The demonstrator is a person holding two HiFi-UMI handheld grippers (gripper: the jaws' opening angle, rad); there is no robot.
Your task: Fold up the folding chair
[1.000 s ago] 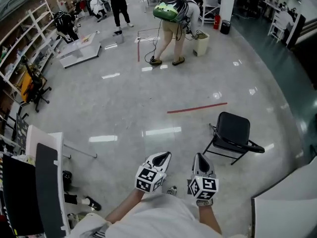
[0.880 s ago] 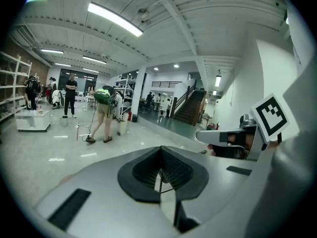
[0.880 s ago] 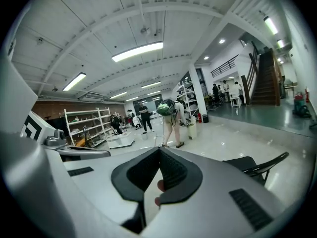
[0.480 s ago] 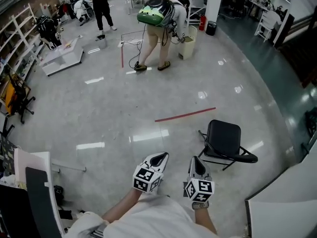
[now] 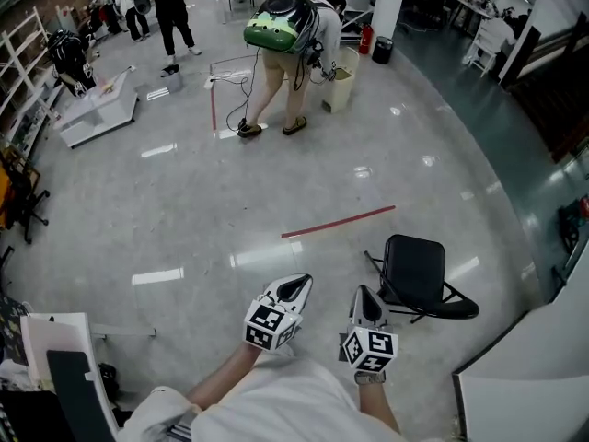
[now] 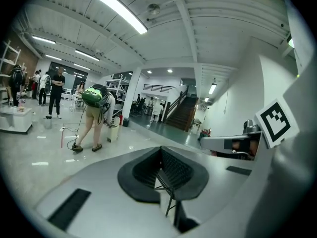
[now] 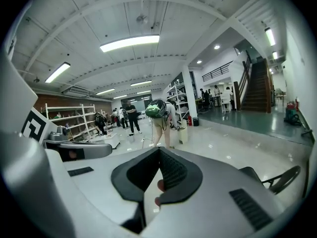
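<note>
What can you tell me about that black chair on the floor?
The folding chair is black, with a flat back and seat on a thin dark metal frame. It stands open, not yet folded, upright on the shiny grey floor, close to a red strip. Only the floor touches it.

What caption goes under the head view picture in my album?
Both shut, the left gripper and right gripper hover near an open folding chair on the shiny floor.

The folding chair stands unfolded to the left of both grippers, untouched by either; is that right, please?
Not quite: the head view shows the folding chair to the right of the left gripper and the right gripper, not their left. It is unfolded, and neither touches it.
</note>
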